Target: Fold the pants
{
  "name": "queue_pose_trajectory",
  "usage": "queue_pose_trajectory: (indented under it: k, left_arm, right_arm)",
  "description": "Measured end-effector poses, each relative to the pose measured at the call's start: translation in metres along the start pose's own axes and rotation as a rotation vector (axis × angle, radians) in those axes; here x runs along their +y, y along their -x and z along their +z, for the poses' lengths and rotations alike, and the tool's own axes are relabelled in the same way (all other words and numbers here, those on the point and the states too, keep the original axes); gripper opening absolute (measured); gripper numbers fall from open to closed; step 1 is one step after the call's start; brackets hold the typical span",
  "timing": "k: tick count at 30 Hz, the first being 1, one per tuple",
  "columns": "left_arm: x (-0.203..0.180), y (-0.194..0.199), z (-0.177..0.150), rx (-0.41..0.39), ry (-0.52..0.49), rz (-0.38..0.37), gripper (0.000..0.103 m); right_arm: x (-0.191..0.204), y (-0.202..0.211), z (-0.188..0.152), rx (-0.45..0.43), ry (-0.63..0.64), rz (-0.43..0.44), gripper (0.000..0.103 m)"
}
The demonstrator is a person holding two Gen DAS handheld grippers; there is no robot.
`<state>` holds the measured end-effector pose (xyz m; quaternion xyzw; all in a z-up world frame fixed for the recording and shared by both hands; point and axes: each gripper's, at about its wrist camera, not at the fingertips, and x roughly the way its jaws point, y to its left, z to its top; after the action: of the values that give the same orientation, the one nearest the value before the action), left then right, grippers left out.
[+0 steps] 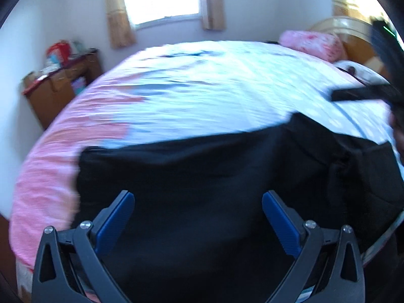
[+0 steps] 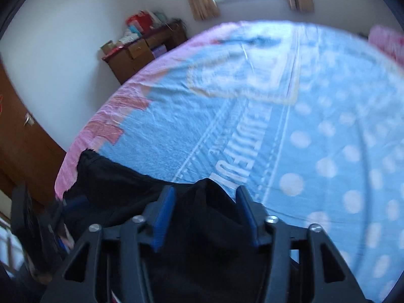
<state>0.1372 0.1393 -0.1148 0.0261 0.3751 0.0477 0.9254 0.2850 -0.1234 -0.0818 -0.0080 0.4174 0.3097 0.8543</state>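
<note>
Black pants lie part-folded at the bed's six o'clock edge; more folds likely remain. Left gripper and right gripper fingers spread, pinching nothing.

Bare bedspread beyond black pants

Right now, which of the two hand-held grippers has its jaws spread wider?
The left hand-held gripper: its blue pads stand far apart above the black pants. The right hand-held gripper is open more narrowly, with a fabric peak between its pads.

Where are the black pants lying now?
The black pants lie on the near edge of the blue and pink bedsheet, filling the lower part of both wrist views.
</note>
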Motion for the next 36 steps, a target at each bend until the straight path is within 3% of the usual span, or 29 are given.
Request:
queue_pose_trajectory:
  k: [3,8,11,13,15,17,22,30,31,35,36]
  left_arm:
    - [0.042,-0.002,-0.004,0.018,0.026,0.098,0.103]
    - [0.101,-0.021,-0.017,0.064,0.089,0.169,0.102]
    - [0.121,-0.034,-0.025,0.070,0.157,0.100,0.102]
    - [0.128,-0.041,-0.026,0.070,0.220,0.026,0.101]
    - [0.127,-0.047,-0.026,0.081,0.258,-0.056,0.095]
    - [0.124,-0.051,-0.028,0.088,0.281,-0.100,0.093]
    - [0.114,-0.060,-0.031,0.108,0.255,-0.099,0.103]
    - [0.113,-0.066,-0.023,0.154,0.230,-0.110,0.102]
    - [0.113,-0.065,-0.022,0.152,0.235,-0.108,0.095]
    - [0.117,-0.046,-0.019,0.123,0.270,-0.173,0.045]
    - [0.117,-0.042,-0.019,0.119,0.272,-0.181,0.040]
  right_arm:
    - [0.007,0.025,-0.018,-0.013,0.015,-0.079,0.053]
    - [0.027,0.044,-0.070,0.015,0.034,-0.069,0.053]
    - [0.045,0.036,-0.093,0.047,0.089,-0.046,0.053]
    - [0.052,0.020,-0.101,0.086,0.129,-0.089,0.053]
    - [0.050,0.008,-0.102,0.102,0.112,-0.138,0.053]
    - [0.042,0.004,-0.100,0.102,0.048,-0.101,0.053]
    - [0.039,-0.004,-0.105,0.117,0.037,-0.115,0.053]
    - [0.036,-0.003,-0.109,0.095,-0.002,-0.100,0.053]
    - [0.035,-0.003,-0.110,0.092,-0.002,-0.096,0.053]
    - [0.029,0.003,-0.113,0.072,-0.032,-0.084,0.053]
    - [0.027,0.004,-0.114,0.068,-0.040,-0.082,0.053]
